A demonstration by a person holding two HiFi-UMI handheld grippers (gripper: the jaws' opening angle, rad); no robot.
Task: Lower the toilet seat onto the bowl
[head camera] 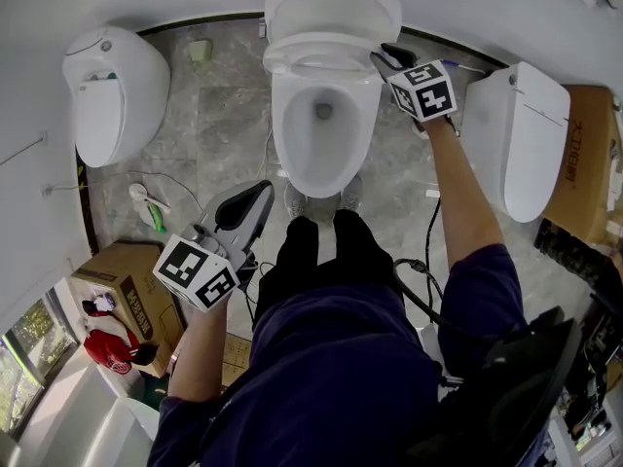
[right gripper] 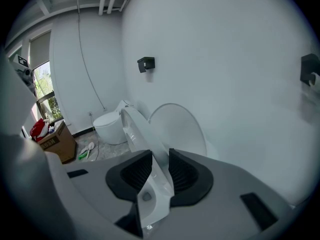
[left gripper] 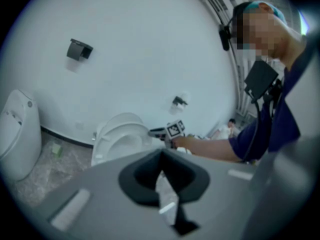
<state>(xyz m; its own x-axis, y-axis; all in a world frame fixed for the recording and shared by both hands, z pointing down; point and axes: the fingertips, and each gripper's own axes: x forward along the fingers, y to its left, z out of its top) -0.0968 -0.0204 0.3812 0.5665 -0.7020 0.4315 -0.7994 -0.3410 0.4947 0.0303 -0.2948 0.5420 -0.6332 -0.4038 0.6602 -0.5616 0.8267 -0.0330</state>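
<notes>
Right gripper view: right gripper pinches the white plastic toilet seat at its rim, to guide it onto the white ceramic bowl; left gripper waits, jaws together.

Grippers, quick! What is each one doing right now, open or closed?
Left gripper: closed, holding nothing.
Right gripper: closed on the toilet seat, which stands tilted up.
</notes>
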